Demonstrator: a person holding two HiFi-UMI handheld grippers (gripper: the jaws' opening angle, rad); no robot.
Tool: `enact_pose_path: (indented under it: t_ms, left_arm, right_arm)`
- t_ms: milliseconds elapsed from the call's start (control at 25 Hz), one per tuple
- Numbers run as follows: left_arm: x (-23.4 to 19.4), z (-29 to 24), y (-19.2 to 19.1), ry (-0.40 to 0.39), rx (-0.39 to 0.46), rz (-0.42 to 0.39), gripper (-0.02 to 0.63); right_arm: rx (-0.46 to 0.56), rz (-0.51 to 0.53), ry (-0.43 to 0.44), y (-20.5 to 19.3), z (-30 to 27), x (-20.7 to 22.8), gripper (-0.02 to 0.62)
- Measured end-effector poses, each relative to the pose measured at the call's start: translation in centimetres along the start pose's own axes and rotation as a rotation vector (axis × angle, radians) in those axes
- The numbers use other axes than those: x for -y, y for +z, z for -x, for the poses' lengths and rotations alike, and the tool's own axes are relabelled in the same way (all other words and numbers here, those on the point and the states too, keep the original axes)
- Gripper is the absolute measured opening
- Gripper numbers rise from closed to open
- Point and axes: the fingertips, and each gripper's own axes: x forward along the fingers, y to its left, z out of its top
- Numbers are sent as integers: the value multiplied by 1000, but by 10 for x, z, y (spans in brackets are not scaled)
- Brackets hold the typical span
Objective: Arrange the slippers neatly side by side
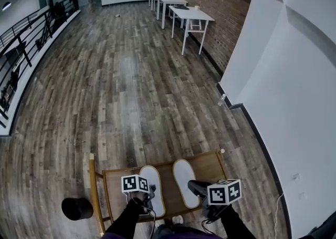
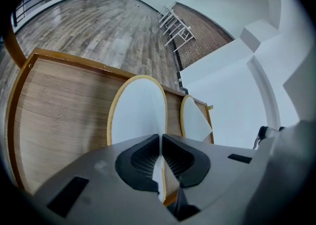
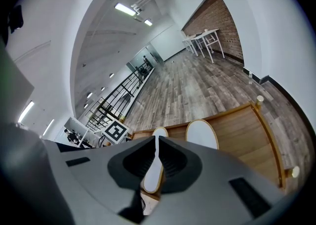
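Observation:
Two white slippers with tan rims lie side by side on a low wooden table point(image 1: 207, 165). The left slipper point(image 1: 153, 180) point(image 2: 138, 112) point(image 3: 153, 174) runs under my left gripper point(image 1: 148, 196) point(image 2: 161, 142), which hovers over its heel end with the jaws shut and nothing visibly pinched. The right slipper point(image 1: 184, 177) point(image 2: 194, 120) point(image 3: 201, 134) lies just left of my right gripper point(image 1: 192, 185) point(image 3: 156, 152). That gripper is raised at the table's right side, shut, and holds nothing.
The table has a raised wooden rim with corner posts point(image 1: 91, 157). A black round object point(image 1: 77, 208) stands on the floor to its left. A white wall point(image 1: 294, 106) runs close on the right. White tables point(image 1: 189, 17) and a railing point(image 1: 21, 49) stand far off.

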Motion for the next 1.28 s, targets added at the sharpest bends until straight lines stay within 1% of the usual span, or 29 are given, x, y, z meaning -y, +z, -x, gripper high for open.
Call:
enact_pose_path:
  t_ms: [160,320,440,520,600,760,920,1080,1160,1280]
  left_arm:
    - [3,-2,-3,-31,-7,-6,14]
    - [5,0,-3,-24,-6,-9,14]
    - [7,8,-4,-28,8,-19,14]
    - [8,15,-6,-54,25,-4,14]
    - [10,19,-10,-86,28,20,14]
    - [16,22,-14,-115,32,40,14]
    - [38,41,-23,-185,74,32,14]
    - [71,69,-47,-269,140,-6,14]
    - [82,83,-59,-287,200,3,14]
    - [89,98,-77,-281,285,27,14]
  right_arm:
    - [-3,1,3,-2,-2,0,20]
    - [-6,5,-1,-1,-4,1,20]
    - [15,-8,9,1,-4,4,20]
    - [34,-39,34,2,-5,7,20]
    - [45,-77,40,2,-5,14,21]
    - [37,-92,3,0,-6,31,21]
    - [-14,-78,-67,-3,-16,60,21]
    - [-118,-24,-149,-4,-33,91,23]
    - [-179,-1,-159,-5,-46,100,32]
    - [-286,25,-169,-13,-65,111,55]
